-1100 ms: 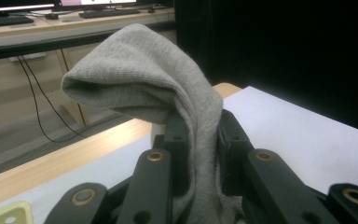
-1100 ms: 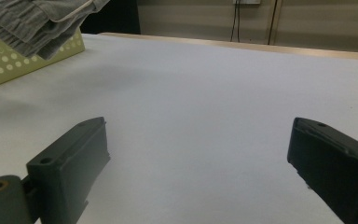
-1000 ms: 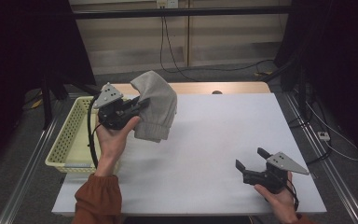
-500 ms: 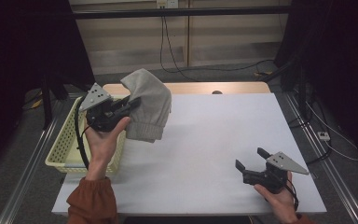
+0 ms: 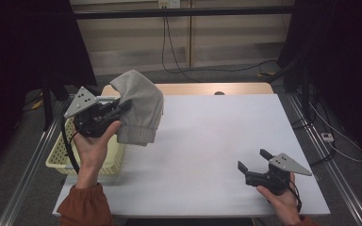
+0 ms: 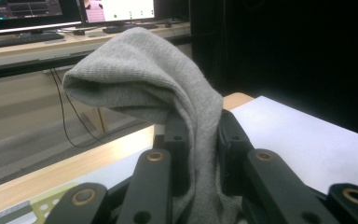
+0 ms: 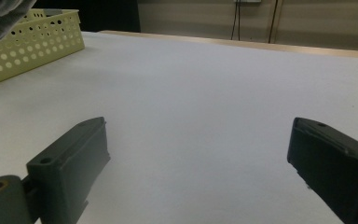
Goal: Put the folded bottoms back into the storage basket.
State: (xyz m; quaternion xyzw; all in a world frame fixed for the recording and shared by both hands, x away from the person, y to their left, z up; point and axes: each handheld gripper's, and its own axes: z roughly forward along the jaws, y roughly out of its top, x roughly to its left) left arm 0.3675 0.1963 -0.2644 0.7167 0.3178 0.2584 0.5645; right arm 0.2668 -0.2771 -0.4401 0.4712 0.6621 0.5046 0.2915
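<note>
A grey knitted cloth (image 5: 140,106) hangs in the air over the table's left side, draped down from my left gripper (image 5: 122,104), which is shut on it. In the left gripper view the cloth (image 6: 163,88) rises between the two black jaws, folds over to the left and hides the tips. My right gripper (image 5: 255,161) rests near the table's front right corner, held by a hand. Its jaws stand wide apart in the right gripper view, with nothing but the white tabletop (image 7: 205,93) between them.
A pale yellow perforated basket (image 5: 61,157) sits at the table's left edge, just below the left hand; its corner (image 7: 32,37) is at the top left in the right gripper view. A wooden strip (image 5: 207,88) runs along the table's far edge. Metal rails flank the table.
My left gripper has carried the grey cloth leftward toward the basket and slightly up. The right gripper has stayed where it was.
</note>
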